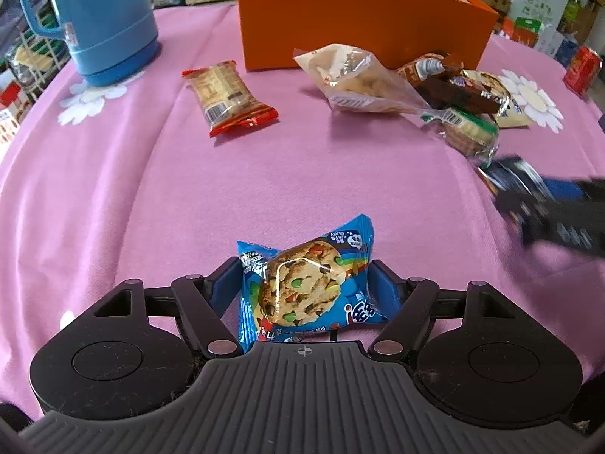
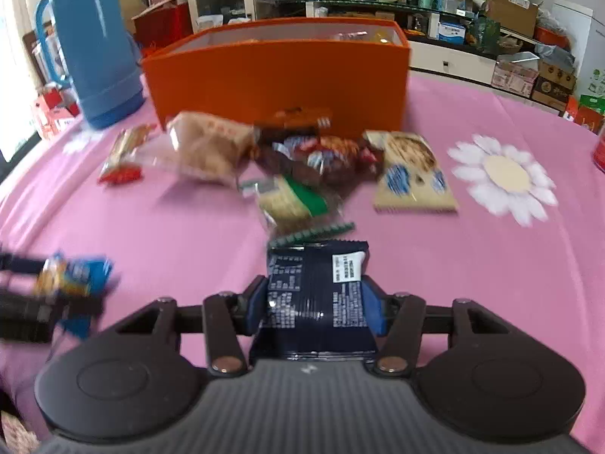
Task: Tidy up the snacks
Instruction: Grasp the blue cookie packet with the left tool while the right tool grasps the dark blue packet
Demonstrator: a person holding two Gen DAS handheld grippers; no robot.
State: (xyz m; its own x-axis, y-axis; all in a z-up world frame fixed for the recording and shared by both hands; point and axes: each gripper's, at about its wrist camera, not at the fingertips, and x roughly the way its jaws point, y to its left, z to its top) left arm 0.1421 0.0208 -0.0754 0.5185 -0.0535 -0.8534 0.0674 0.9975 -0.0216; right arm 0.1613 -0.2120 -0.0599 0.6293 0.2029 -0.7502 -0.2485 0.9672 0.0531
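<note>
My left gripper (image 1: 302, 287) is shut on a blue cookie packet (image 1: 306, 287), held over the pink tablecloth (image 1: 151, 189). My right gripper (image 2: 315, 302) is shut on a dark navy snack packet (image 2: 315, 302). The orange box (image 1: 359, 19) stands at the back, holding some snacks; it also shows in the right wrist view (image 2: 280, 72). Loose snacks lie in front of it: a red-ended biscuit pack (image 1: 228, 98), a clear bag (image 1: 359, 79), brown packs (image 1: 453, 87), a green cracker pack (image 2: 291, 196) and a beige cookie pack (image 2: 412, 170). The left gripper with its packet appears blurred in the right view (image 2: 72, 280).
A tall blue thermos (image 1: 102, 19) stands at the back left of the table. A red can (image 1: 582, 68) sits at the far right edge. White daisy prints (image 2: 503, 174) mark the cloth. Shelves and cartons crowd the room behind.
</note>
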